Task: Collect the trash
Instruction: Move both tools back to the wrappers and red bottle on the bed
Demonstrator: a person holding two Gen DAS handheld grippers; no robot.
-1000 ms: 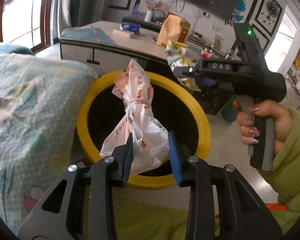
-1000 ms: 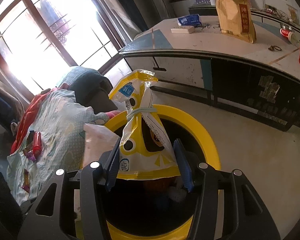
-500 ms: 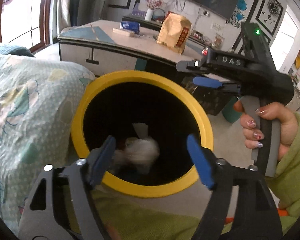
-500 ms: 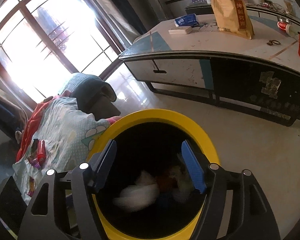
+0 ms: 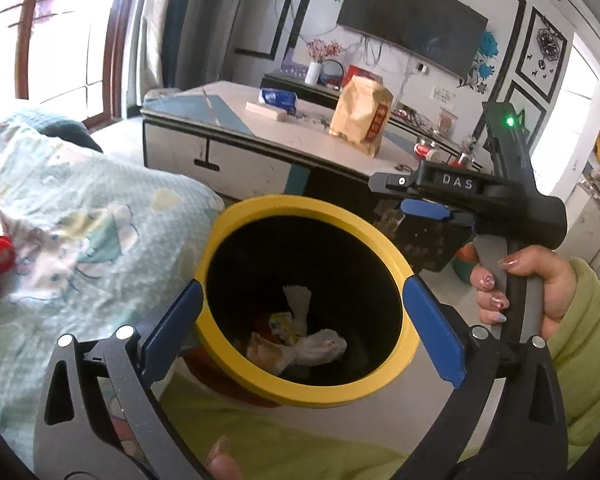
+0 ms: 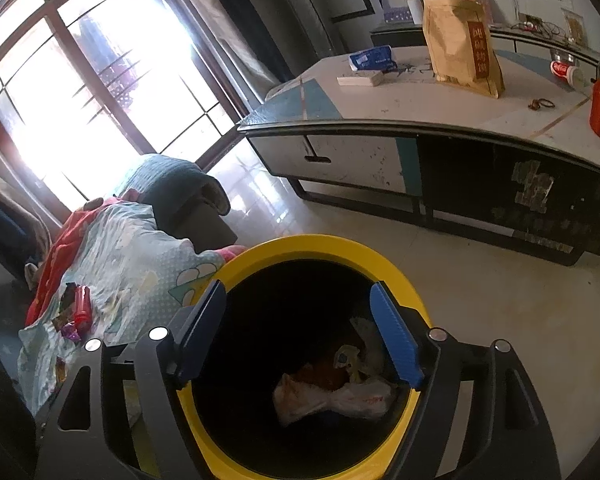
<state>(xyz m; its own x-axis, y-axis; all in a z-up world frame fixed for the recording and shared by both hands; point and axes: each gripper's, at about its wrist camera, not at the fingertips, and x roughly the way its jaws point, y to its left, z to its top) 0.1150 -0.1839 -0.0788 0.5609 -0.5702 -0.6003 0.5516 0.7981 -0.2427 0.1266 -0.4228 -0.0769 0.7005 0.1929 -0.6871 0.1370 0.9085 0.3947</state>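
A second ago each gripper pinched a tied bag over the bin [image 5: 236,240]; now both bags [image 6: 332,398] lie at its bottom with other scraps. Our left gripper [image 5: 300,328] and right gripper [image 6: 300,336] hang wide open and empty above the rim, spread, we judge, to let the bags drop cleanly. Only the right view shows wrappers [image 6: 74,312] left on the blanket [image 6: 140,248]; the left view shows our right hand [image 5: 528,292]
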